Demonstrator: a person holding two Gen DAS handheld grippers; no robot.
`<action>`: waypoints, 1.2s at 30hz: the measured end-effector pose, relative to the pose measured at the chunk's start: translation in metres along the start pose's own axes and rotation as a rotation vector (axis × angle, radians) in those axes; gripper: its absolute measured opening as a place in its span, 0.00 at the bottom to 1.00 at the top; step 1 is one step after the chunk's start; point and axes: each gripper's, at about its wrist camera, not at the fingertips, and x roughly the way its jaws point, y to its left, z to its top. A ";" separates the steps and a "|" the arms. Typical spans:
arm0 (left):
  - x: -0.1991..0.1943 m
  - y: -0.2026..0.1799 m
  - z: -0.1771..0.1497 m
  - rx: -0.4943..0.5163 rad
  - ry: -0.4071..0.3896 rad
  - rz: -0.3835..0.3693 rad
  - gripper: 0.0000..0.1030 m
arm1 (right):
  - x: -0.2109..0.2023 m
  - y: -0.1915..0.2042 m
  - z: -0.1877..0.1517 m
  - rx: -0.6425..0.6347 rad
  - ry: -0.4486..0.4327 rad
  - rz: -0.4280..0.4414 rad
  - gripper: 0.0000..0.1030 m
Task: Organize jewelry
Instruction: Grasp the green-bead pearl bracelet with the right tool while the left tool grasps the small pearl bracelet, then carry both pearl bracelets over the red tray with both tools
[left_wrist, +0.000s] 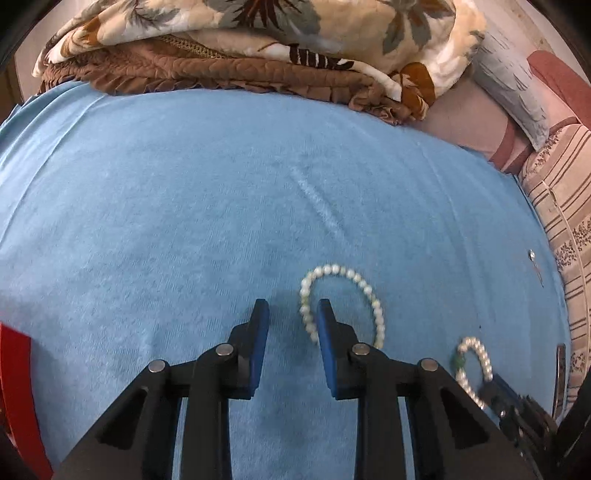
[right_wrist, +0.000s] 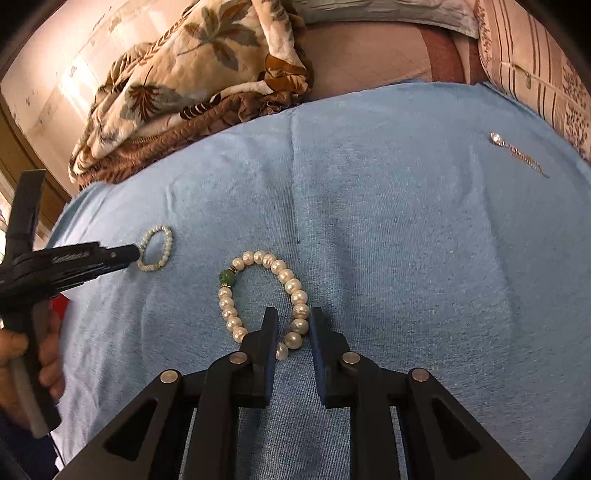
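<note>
A small pearl bracelet (left_wrist: 341, 302) lies on the blue towel (left_wrist: 184, 221). My left gripper (left_wrist: 291, 310) is open; its right finger sits inside the loop, with the bracelet's left side between the fingers. A larger pearl bracelet with a green bead (right_wrist: 266, 295) lies on the towel (right_wrist: 406, 258) in the right wrist view. My right gripper (right_wrist: 293, 317) is open around that bracelet's right side. The larger bracelet (left_wrist: 474, 363) and the right gripper (left_wrist: 517, 406) also show at the lower right of the left wrist view. The small bracelet (right_wrist: 157, 249) and left gripper (right_wrist: 135, 253) show at the left of the right wrist view.
A silver drop earring (right_wrist: 517, 153) lies at the towel's far right; it also shows in the left wrist view (left_wrist: 535, 267). A folded floral quilt (left_wrist: 240, 44) lies behind the towel. A striped cushion (left_wrist: 569, 240) is at the right. A red object (left_wrist: 18, 387) is at the lower left.
</note>
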 end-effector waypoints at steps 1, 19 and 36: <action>0.002 -0.003 0.002 0.010 -0.003 0.015 0.26 | 0.001 0.000 0.000 -0.001 -0.002 0.004 0.18; -0.045 -0.041 -0.032 0.151 -0.068 0.003 0.05 | -0.013 0.002 -0.001 -0.019 -0.095 0.059 0.11; -0.178 -0.005 -0.095 0.107 -0.201 -0.127 0.05 | -0.068 0.034 -0.027 0.016 -0.145 0.118 0.11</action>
